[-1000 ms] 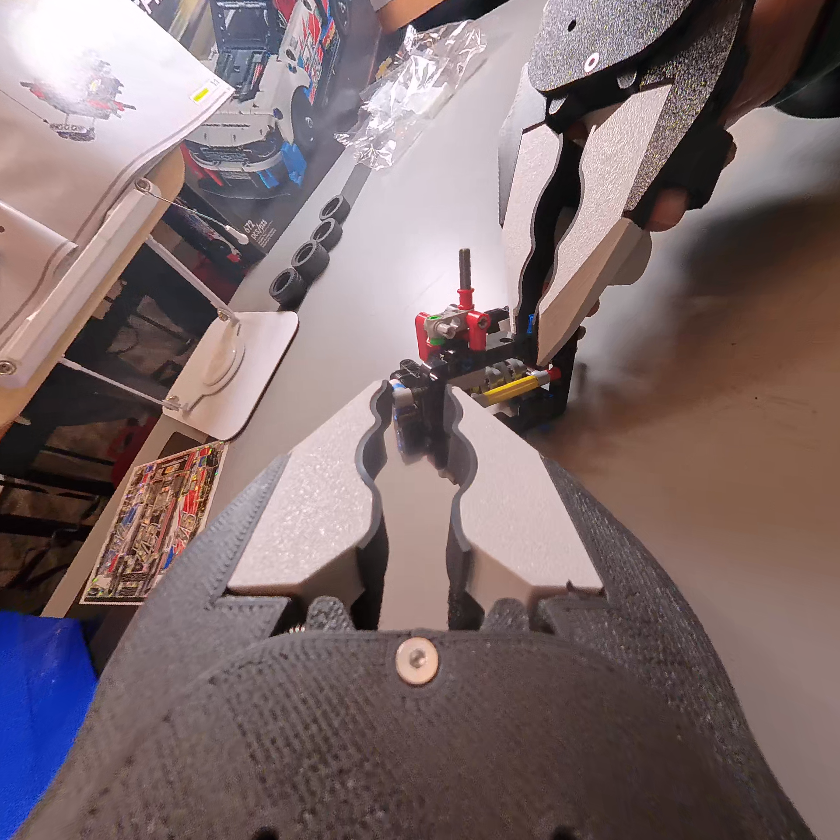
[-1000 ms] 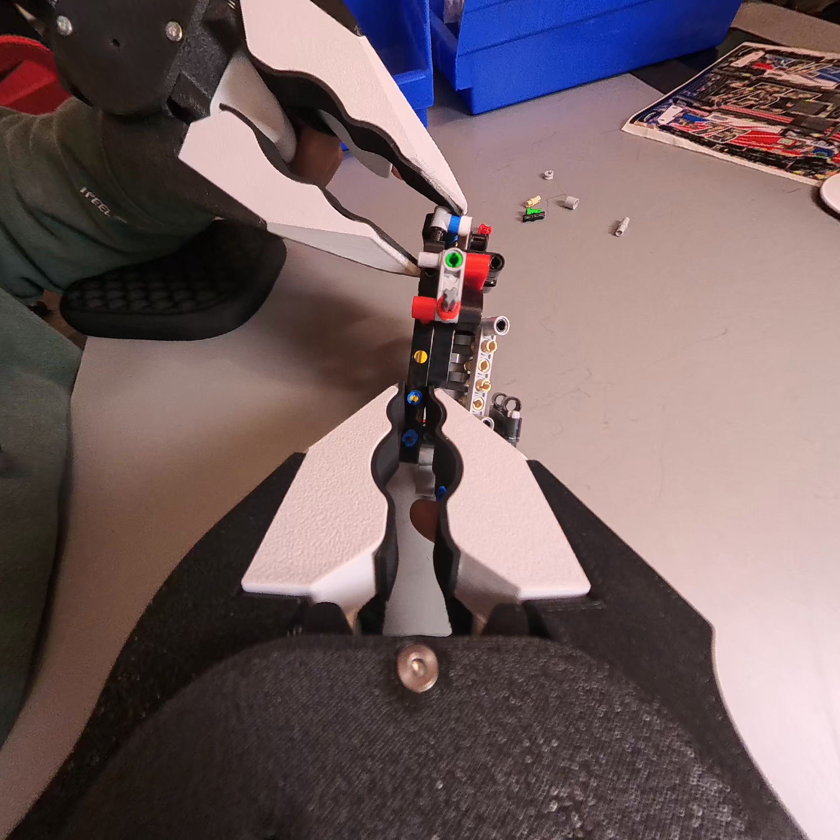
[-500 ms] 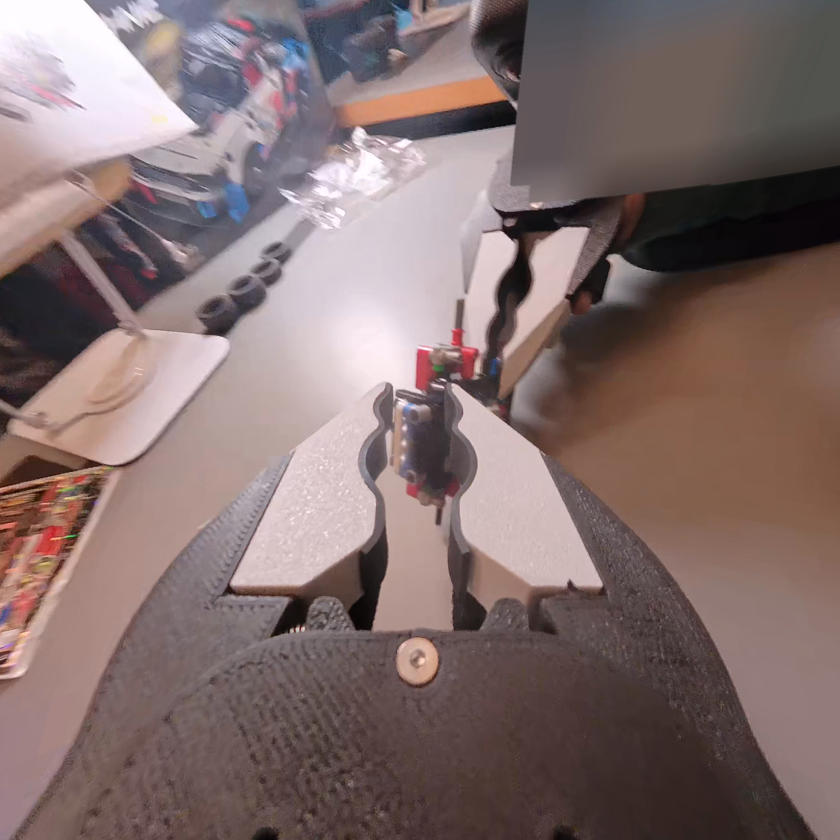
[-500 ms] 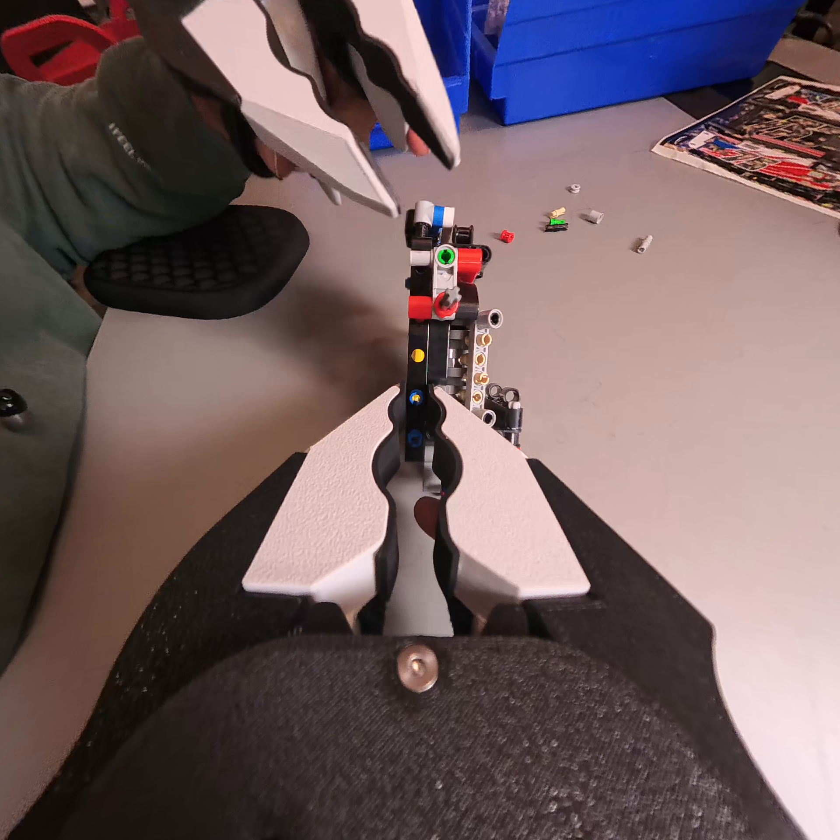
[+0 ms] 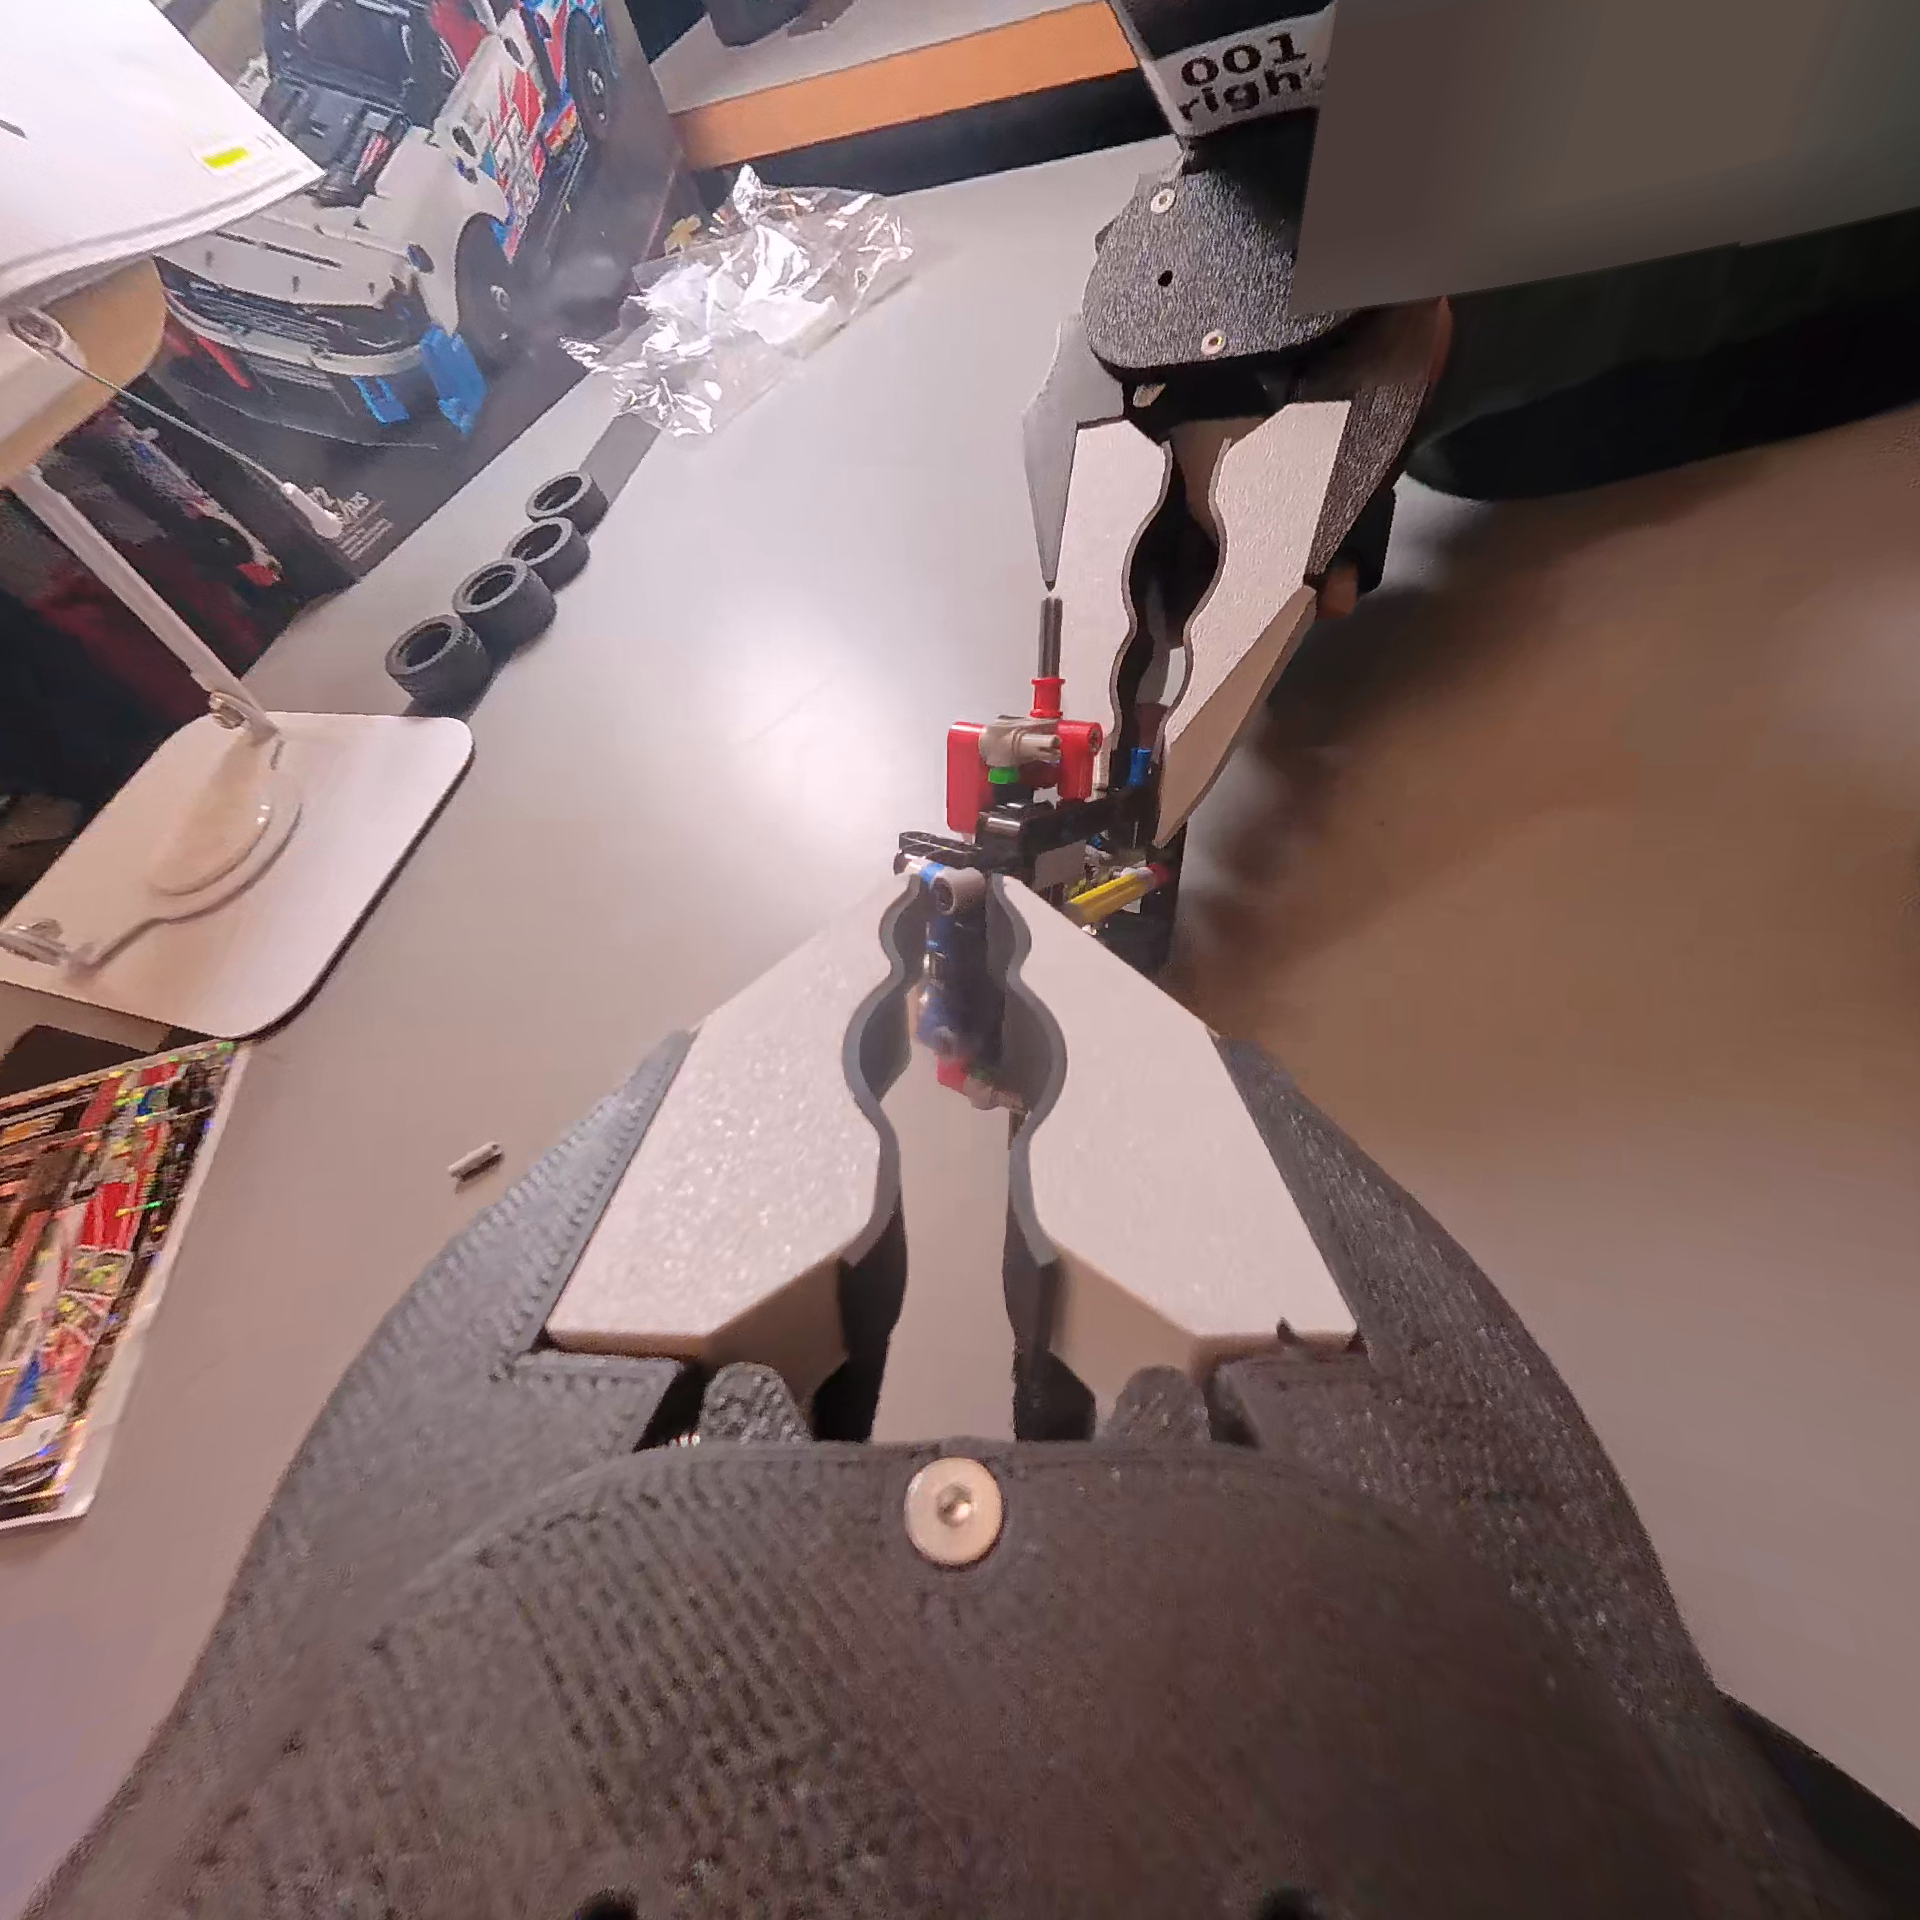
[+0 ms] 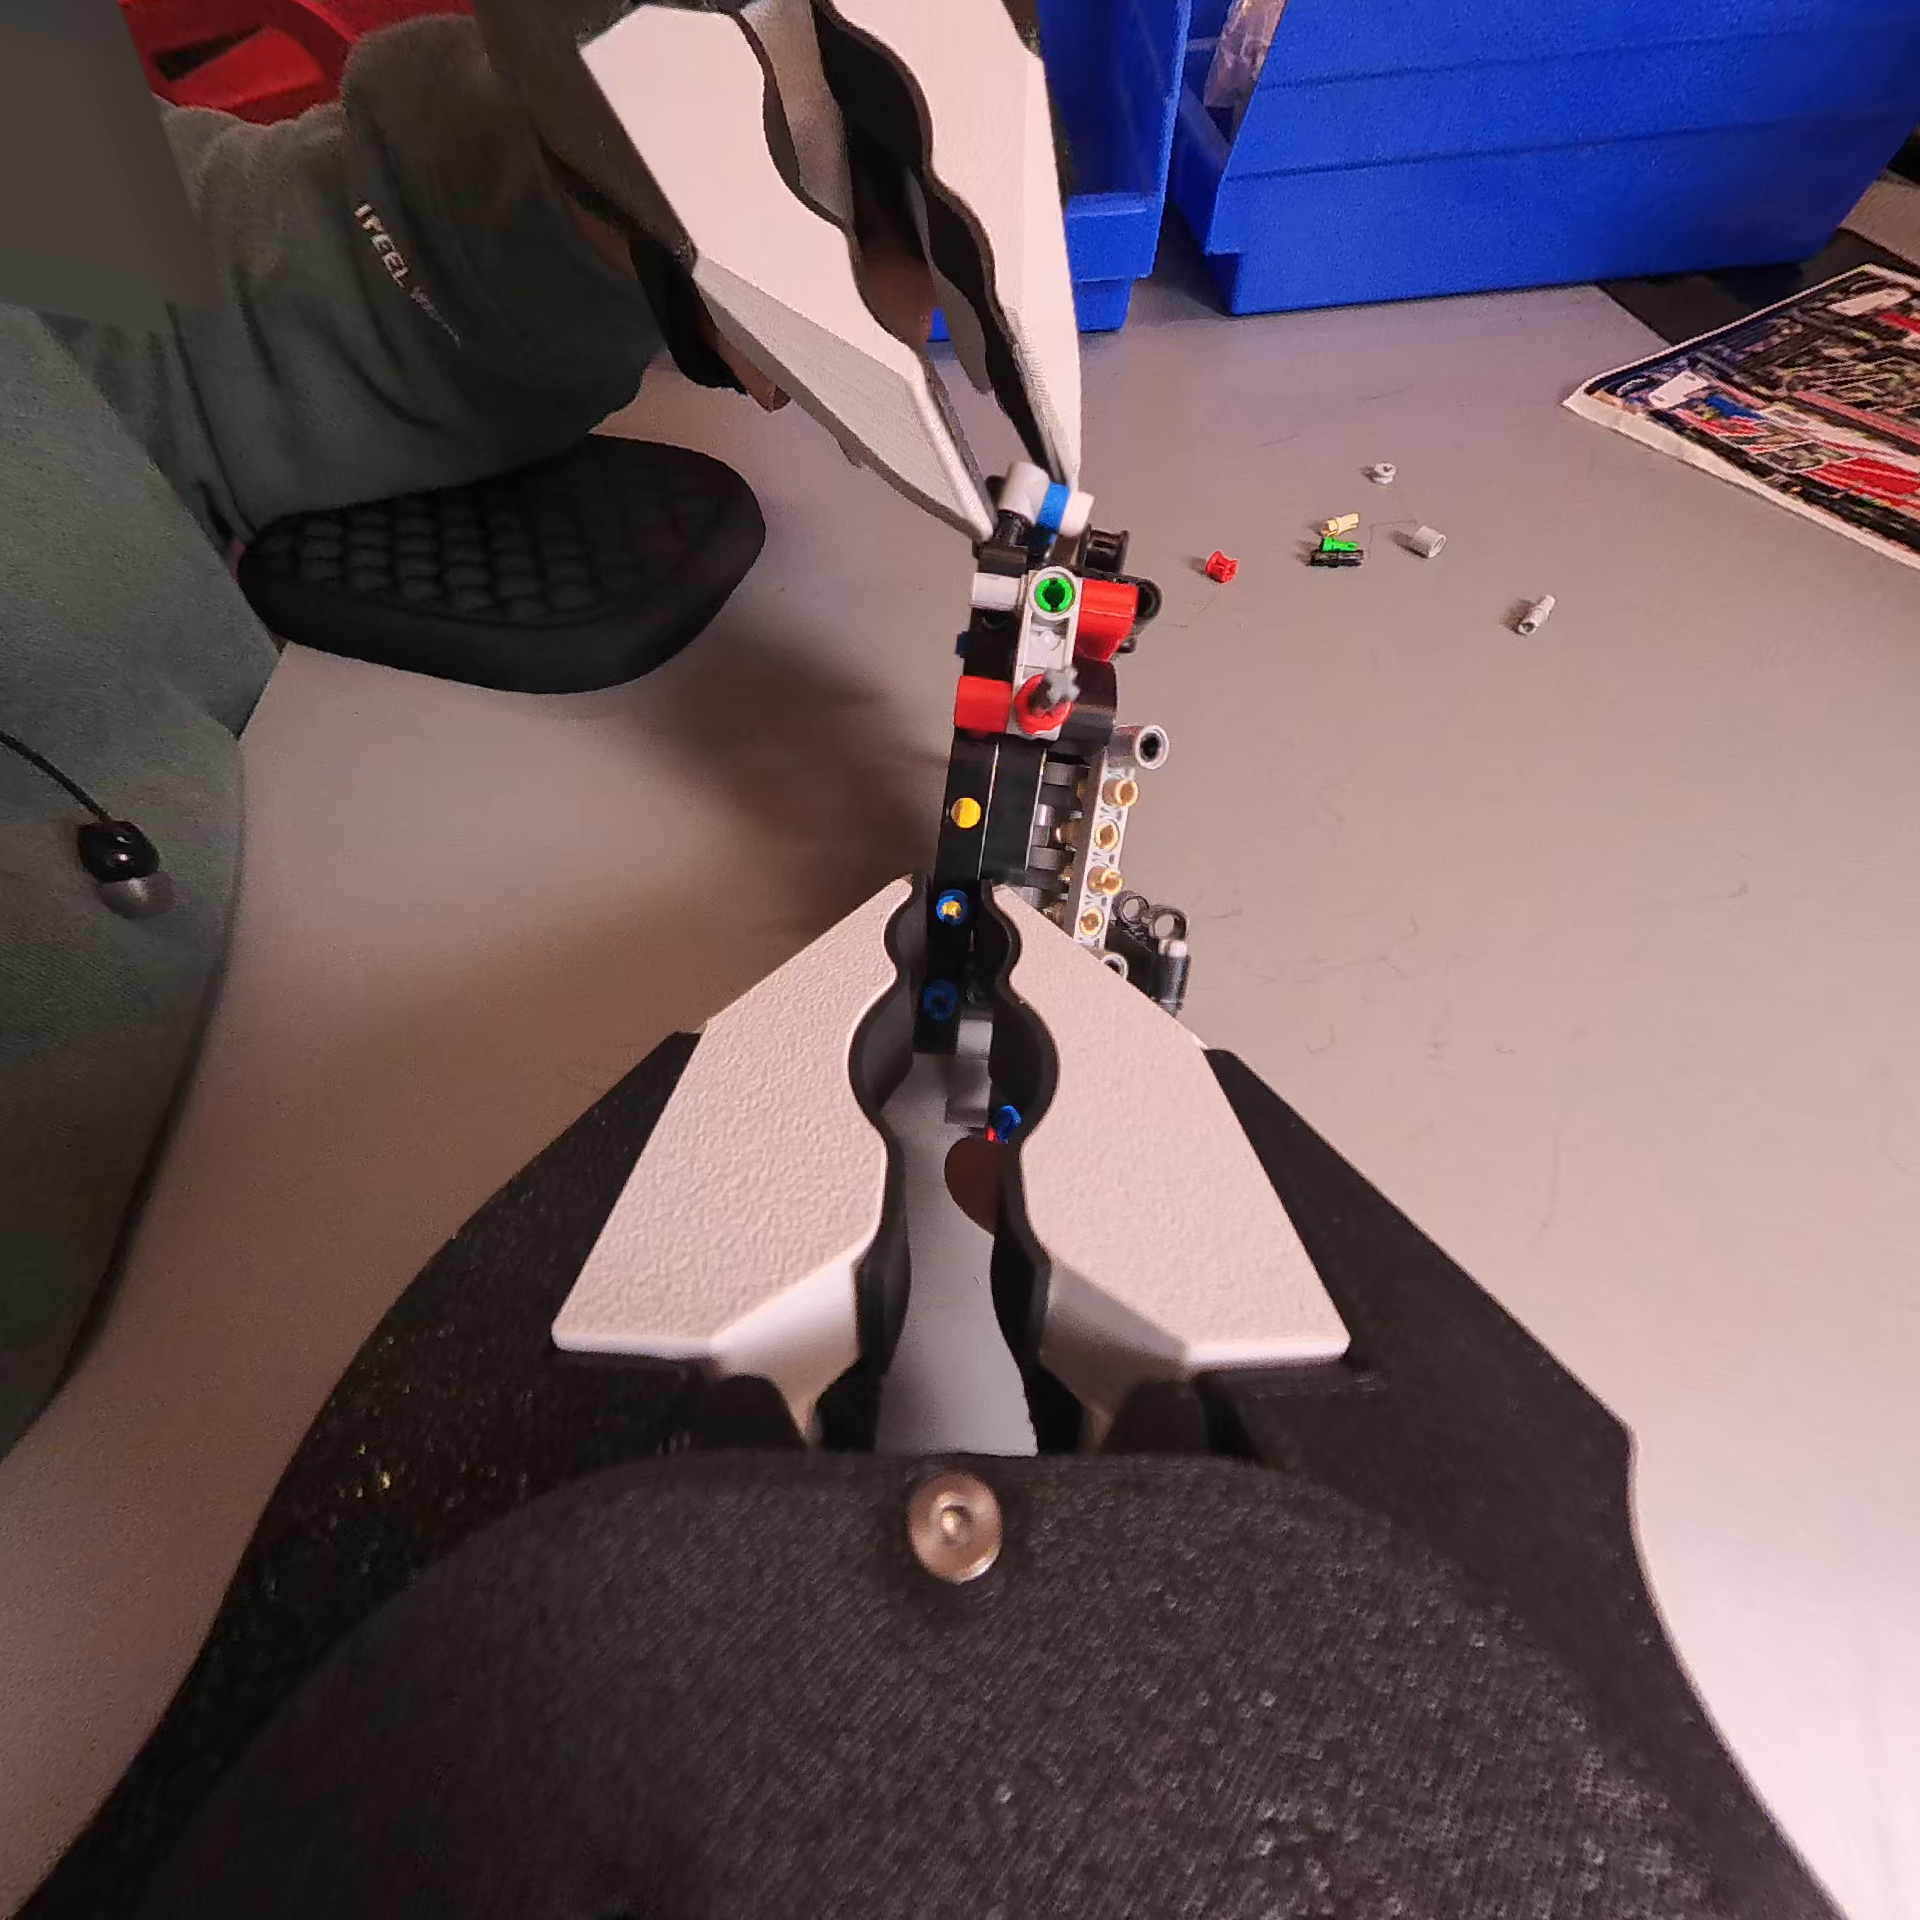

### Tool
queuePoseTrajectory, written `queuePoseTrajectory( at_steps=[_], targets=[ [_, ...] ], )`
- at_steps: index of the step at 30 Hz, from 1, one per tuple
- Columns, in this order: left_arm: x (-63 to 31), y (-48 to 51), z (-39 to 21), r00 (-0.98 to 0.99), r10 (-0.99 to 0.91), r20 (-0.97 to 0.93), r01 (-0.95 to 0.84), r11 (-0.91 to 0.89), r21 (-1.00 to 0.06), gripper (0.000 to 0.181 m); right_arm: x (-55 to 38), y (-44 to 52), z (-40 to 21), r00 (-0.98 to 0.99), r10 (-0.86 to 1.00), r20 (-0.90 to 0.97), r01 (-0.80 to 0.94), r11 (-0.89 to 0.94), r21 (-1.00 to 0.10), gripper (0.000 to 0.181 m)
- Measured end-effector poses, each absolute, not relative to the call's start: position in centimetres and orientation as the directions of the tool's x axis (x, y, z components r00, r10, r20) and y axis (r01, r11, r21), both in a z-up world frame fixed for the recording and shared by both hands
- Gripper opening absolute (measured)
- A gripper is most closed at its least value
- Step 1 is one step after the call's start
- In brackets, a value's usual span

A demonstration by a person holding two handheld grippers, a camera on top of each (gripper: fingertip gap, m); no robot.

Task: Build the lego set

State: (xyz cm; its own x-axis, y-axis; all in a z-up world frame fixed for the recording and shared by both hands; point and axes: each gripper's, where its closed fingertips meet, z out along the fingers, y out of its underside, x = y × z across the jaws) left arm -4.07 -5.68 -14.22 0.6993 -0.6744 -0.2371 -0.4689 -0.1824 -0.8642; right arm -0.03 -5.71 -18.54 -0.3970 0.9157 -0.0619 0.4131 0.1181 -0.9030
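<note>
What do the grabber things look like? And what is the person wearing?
Each gripper, left and right, has a rough, grainy black body with a silver screw and two pale grey pointed fingers with wavy dark inner edges. The right one carries a white label. The person wears a green sleeve.

Tabletop (image 6: pixel 1558 935) plain grey. Tongs (image 5: pixel 951 904) pale grey fingers on black textured bodies. Lego build (image 6: pixel 1023 748) mostly black, with red, green, blue, yellow, tan, light-grey bits. Bins (image 6: pixel 1507 156) blue. Tyres (image 5: pixel 499 603) black. Sleeve (image 6: pixel 343 291) dull green. Sticker sheet (image 5: pixel 73 1247) multicoloured, glittery.
</note>
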Motion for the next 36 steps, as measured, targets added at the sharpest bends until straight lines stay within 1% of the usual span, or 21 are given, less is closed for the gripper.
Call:
queuePoseTrajectory(
  at_steps=[7, 11, 17, 21, 26, 29, 34, 36],
  targets=[
    [-3.79, -5.59, -14.11, 0.717, -0.631, -0.295, -0.505, -0.178, -0.845, 0.008, 0.12, -5.7, -18.63, -0.397, 0.916, -0.055, 0.419, 0.127, -0.899, 0.006],
    [-3.81, -5.45, -14.03, 0.735, -0.57, -0.367, -0.54, -0.165, -0.826, 0.008, 0.07, -5.59, -18.66, -0.383, 0.922, -0.057, 0.427, 0.123, -0.896, 0.006],
    [-3.92, -5.33, -14.04, 0.766, -0.502, -0.402, -0.546, -0.179, -0.818, 0.008, 0.09, -5.69, -18.71, -0.392, 0.92, -0.014, 0.417, 0.165, -0.894, 0.007],
    [-4.03, -5.35, -14.12, 0.741, -0.501, -0.447, -0.595, -0.181, -0.783, 0.008, 0.09, -5.83, -18.72, -0.4, 0.917, 0.005, 0.411, 0.184, -0.893, 0.007],
    [-4.13, -5.37, -14.23, 0.723, -0.517, -0.459, -0.62, -0.192, -0.761, 0.008, 0.1, -5.94, -18.69, -0.416, 0.909, 0.024, 0.401, 0.207, -0.892, 0.007],
    [-3.99, -5.38, -14.23, 0.731, -0.541, -0.416, -0.599, -0.216, -0.771, 0.008, 0.19, -5.97, -18.73, -0.425, 0.904, 0.041, 0.396, 0.226, -0.89, 0.007],
    [-3.7, -5.48, -14.34, 0.699, -0.563, -0.441, -0.636, -0.209, -0.743, 0.008, 0.22, -6.01, -18.73, -0.427, 0.903, 0.045, 0.398, 0.233, -0.887, 0.007],
    [-3.6, -5.55, -14.32, 0.701, -0.569, -0.43, -0.629, -0.209, -0.749, 0.008, 0.28, -6.01, -18.75, -0.428, 0.902, 0.046, 0.402, 0.236, -0.885, 0.007]
  ],
)
